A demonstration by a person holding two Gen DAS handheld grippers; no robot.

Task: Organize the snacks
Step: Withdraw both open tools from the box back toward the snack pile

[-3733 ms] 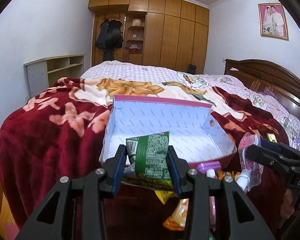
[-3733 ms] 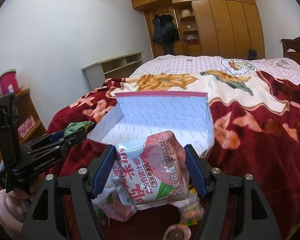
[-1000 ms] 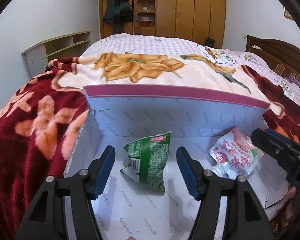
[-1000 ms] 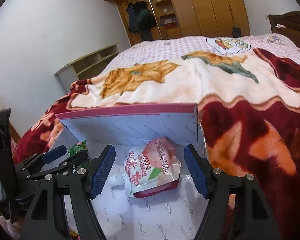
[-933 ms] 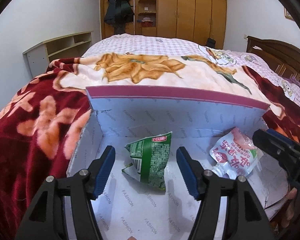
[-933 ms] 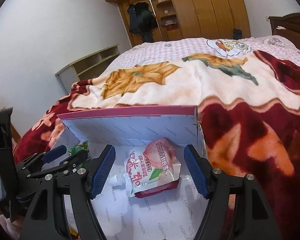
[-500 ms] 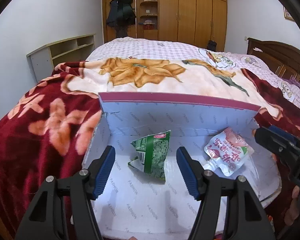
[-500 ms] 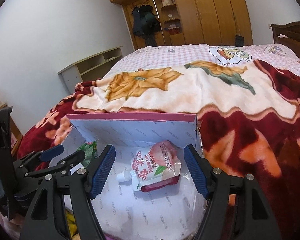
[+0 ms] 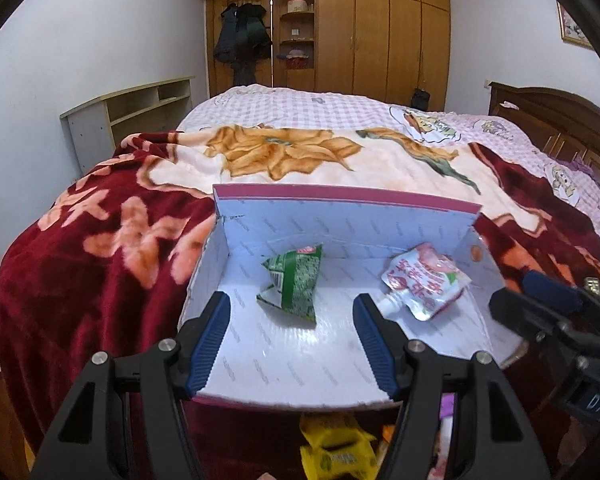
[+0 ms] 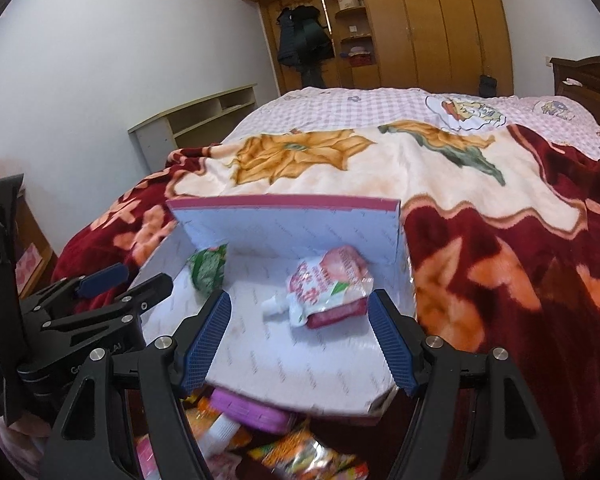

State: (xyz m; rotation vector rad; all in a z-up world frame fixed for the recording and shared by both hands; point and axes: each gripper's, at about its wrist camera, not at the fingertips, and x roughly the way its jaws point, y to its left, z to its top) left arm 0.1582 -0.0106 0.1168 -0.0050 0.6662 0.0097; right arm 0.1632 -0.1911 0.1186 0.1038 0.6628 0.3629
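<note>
Your green snack packet (image 9: 294, 282) lies on the floor of the white box (image 9: 284, 364), toward its left side and near the pink-edged back wall. Your pink spouted drink pouch (image 9: 422, 284) lies in the same box toward the right wall, its white cap pointing at you. The two are well apart and neither touches a gripper. Your left gripper (image 9: 291, 340) hangs over the box's near edge with its blue-padded jaws spread and nothing between the pads. Your right gripper (image 10: 300, 338) is likewise spread wide and empty, just in front of the pouch. The box sits on a red floral blanket (image 9: 100, 240) on the bed. Below its near edge, loose snacks lie in a heap, among them a yellow packet (image 9: 336, 454).
</note>
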